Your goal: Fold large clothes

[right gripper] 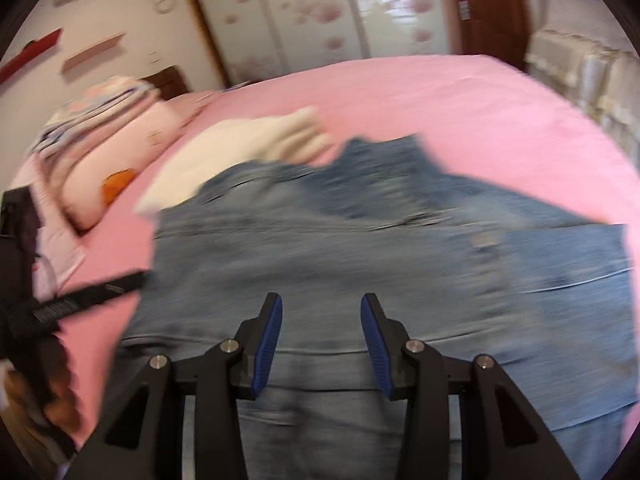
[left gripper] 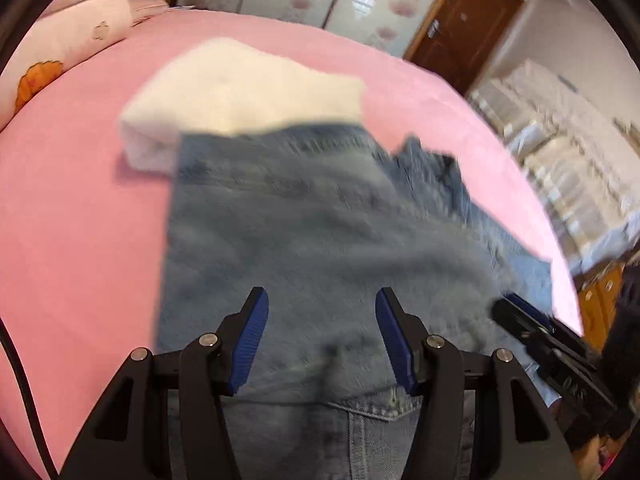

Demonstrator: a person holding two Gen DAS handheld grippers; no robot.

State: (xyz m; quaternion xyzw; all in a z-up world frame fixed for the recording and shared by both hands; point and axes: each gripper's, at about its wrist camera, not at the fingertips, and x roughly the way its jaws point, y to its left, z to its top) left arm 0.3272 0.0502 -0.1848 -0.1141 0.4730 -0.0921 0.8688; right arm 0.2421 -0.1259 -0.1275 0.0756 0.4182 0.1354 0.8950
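Observation:
A pair of blue jeans (left gripper: 304, 232) lies folded on the pink bed (left gripper: 80, 208), also seen in the right wrist view (right gripper: 360, 256). A folded cream garment (left gripper: 240, 88) lies just beyond the jeans, partly under their far edge; it shows in the right wrist view (right gripper: 248, 144) too. My left gripper (left gripper: 320, 300) is open and empty above the jeans' near part. My right gripper (right gripper: 321, 304) is open and empty above the jeans. The right gripper's tip (left gripper: 520, 316) shows at the jeans' right edge in the left wrist view. Both views are motion-blurred.
Pink pillows and folded bedding (right gripper: 100, 152) sit at the bed's head on the left. A floral wardrobe (right gripper: 320, 12) and a brown door (left gripper: 464, 24) stand beyond the bed. Covered furniture (left gripper: 560, 152) is on the right. The left gripper's body (right gripper: 80, 296) shows at left.

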